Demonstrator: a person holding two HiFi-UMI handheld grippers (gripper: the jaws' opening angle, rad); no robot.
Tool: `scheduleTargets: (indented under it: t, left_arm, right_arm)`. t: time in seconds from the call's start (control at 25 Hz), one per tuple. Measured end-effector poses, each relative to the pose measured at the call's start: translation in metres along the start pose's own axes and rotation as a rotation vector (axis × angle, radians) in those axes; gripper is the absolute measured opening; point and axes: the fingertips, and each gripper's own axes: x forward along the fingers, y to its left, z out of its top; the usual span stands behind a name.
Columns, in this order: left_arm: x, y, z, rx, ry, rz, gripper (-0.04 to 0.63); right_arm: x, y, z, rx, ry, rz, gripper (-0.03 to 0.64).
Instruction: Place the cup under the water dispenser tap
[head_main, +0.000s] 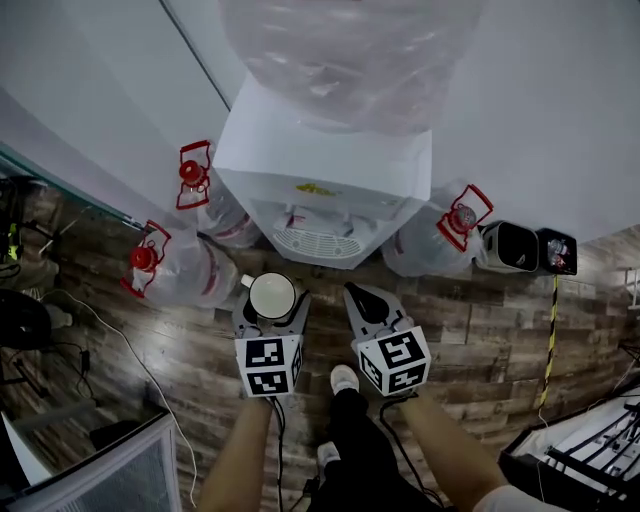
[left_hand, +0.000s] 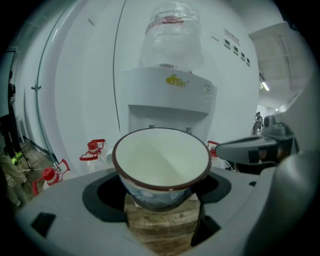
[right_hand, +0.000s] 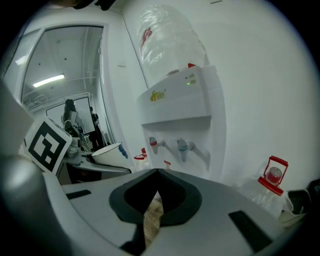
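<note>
A white cup with a brown rim and blue pattern sits upright between the jaws of my left gripper, which is shut on it. In the left gripper view the cup is empty and faces the white water dispenser. The dispenser stands just ahead, with a big bottle on top. Its red tap and blue tap show in the recess. My right gripper is shut and empty beside the left one; its jaw tips meet.
Spare water bottles with red caps lie on the wooden floor left and right of the dispenser. Two black bins stand at the right wall. Cables trail at the left. A shoe is below the grippers.
</note>
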Motion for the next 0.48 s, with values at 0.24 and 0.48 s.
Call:
scheduleTargets:
  t: [0.24,0.48]
  left_arm:
    - [0.053,0.015,-0.02,-0.004,0.005,0.029,0.433]
    - [0.095,0.027,-0.031,-0.013,0.005,0.058,0.434]
  right_arm:
    - [0.045,-0.019,-0.019,-0.017,-0.004,0.013,0.02]
    - [0.075,-0.031,-0.038,-0.036,0.005,0.019,0.02]
